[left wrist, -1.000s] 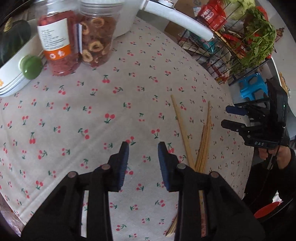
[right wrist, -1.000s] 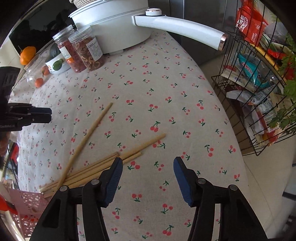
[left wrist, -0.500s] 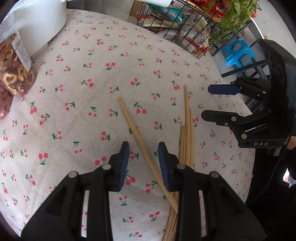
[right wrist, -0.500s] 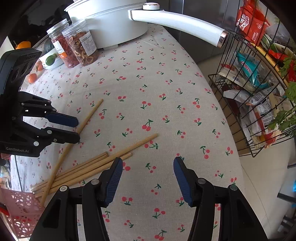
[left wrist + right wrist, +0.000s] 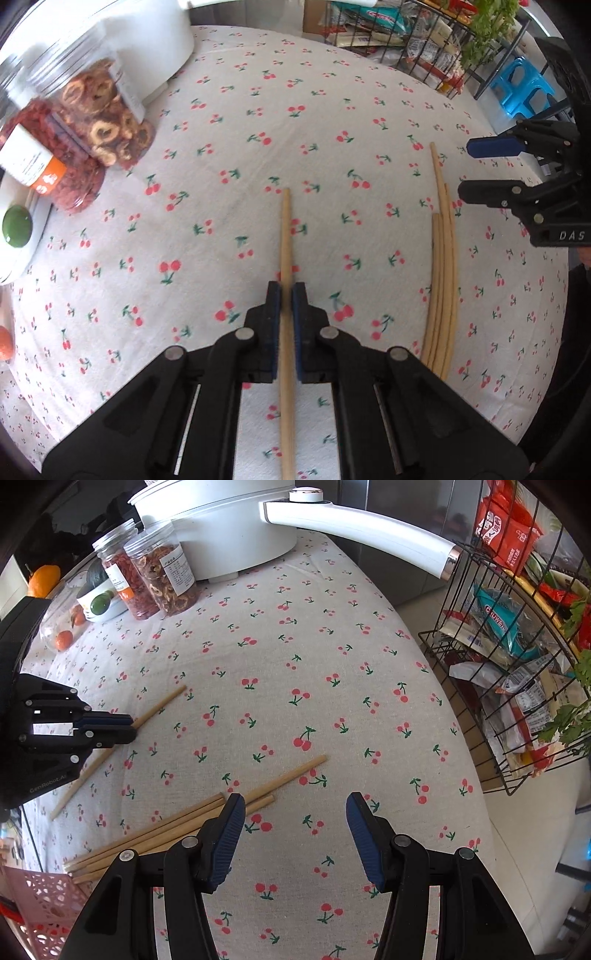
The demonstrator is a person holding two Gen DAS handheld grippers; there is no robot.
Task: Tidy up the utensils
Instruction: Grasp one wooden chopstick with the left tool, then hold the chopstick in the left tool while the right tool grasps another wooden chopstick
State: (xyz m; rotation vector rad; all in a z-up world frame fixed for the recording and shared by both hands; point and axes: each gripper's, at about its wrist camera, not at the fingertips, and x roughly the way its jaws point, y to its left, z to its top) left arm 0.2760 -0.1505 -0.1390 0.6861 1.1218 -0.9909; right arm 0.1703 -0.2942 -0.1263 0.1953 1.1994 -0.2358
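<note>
On the cherry-print tablecloth point(image 5: 221, 155) lies a lone wooden chopstick point(image 5: 285, 236). My left gripper point(image 5: 286, 291) points down over it, its jaws closing, and the blue pads point(image 5: 276, 314) touch the stick on both sides. In the right wrist view the same left gripper point(image 5: 129, 725) pinches that chopstick point(image 5: 159, 705) near its middle. A bundle of several chopsticks point(image 5: 443, 266) lies to the right. My right gripper point(image 5: 295, 816) hovers open just past the bundle point(image 5: 177, 830), with only cloth between its fingers.
Two clear jars point(image 5: 99, 122) of dried fruit and a white pot point(image 5: 221, 535) with a long handle point(image 5: 369, 531) stand at the back. A wire rack point(image 5: 498, 664) of packets stands beyond the table's right edge. A pink basket point(image 5: 40, 904) sits at the near left.
My left gripper has swung over the lone chopstick, rolled until the stick runs along its fingers, and narrowed its jaws onto it. The right gripper has stayed put and open.
</note>
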